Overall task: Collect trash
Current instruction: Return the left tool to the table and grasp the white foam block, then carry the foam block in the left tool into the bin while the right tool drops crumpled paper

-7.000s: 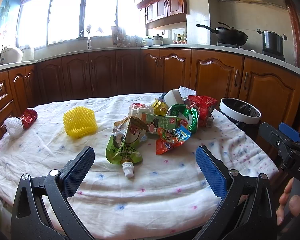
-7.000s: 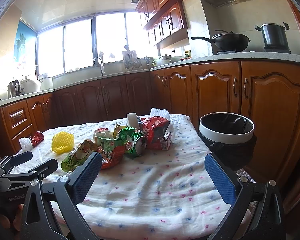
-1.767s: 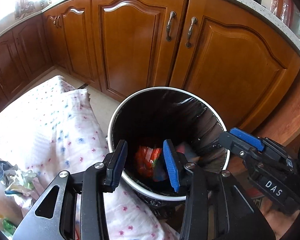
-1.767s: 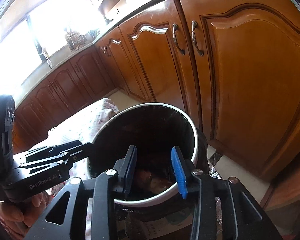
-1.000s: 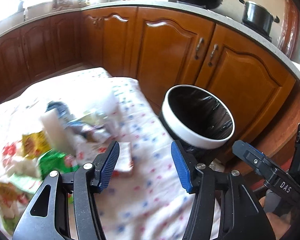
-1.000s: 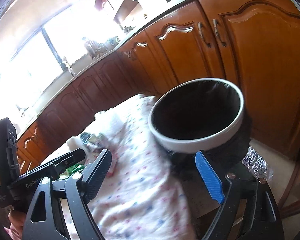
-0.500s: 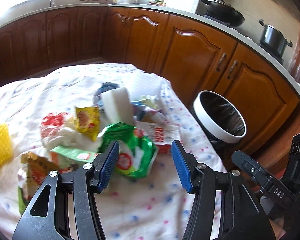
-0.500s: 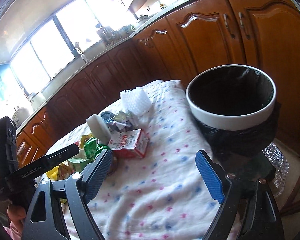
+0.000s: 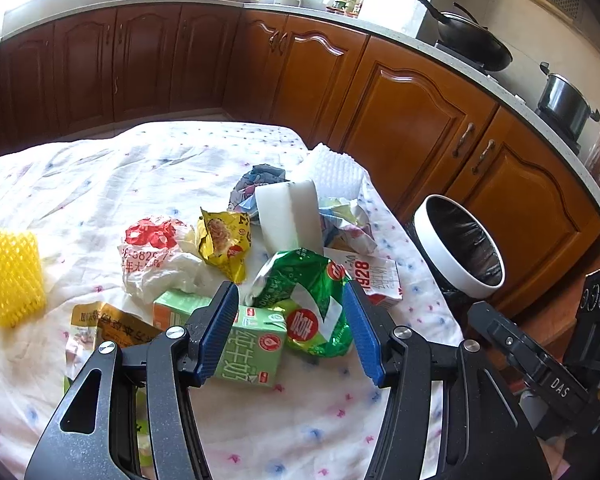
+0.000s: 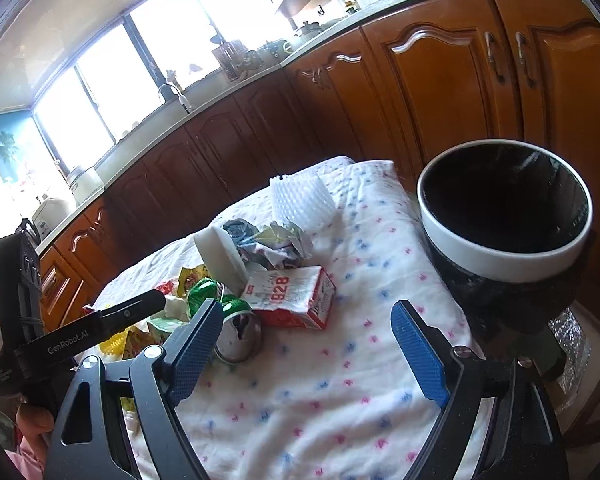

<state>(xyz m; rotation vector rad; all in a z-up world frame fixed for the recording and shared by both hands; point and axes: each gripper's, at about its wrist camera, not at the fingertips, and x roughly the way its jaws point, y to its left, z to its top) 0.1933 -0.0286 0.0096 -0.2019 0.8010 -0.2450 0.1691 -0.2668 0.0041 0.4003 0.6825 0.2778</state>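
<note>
Wooden cabinets (image 9: 412, 120), bright windows (image 10: 140, 52), countertop (image 9: 452, 46)

Left gripper (image 9: 290, 326): black speckled frame, blue ribbed pads, silver screws at the pivots. Right gripper (image 10: 306, 350): same build. White lettering shows on each body, "DAS" and "GenRobot.AI". Below the left one, possibly a pink sleeve (image 10: 30, 462), partly cut off.

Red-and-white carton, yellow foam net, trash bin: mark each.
red-and-white carton (image 10: 290, 294): right wrist view, printed top face.
yellow foam net (image 9: 9, 278): left wrist view, mesh side.
trash bin (image 10: 500, 254): right wrist view, white rim front.
</note>
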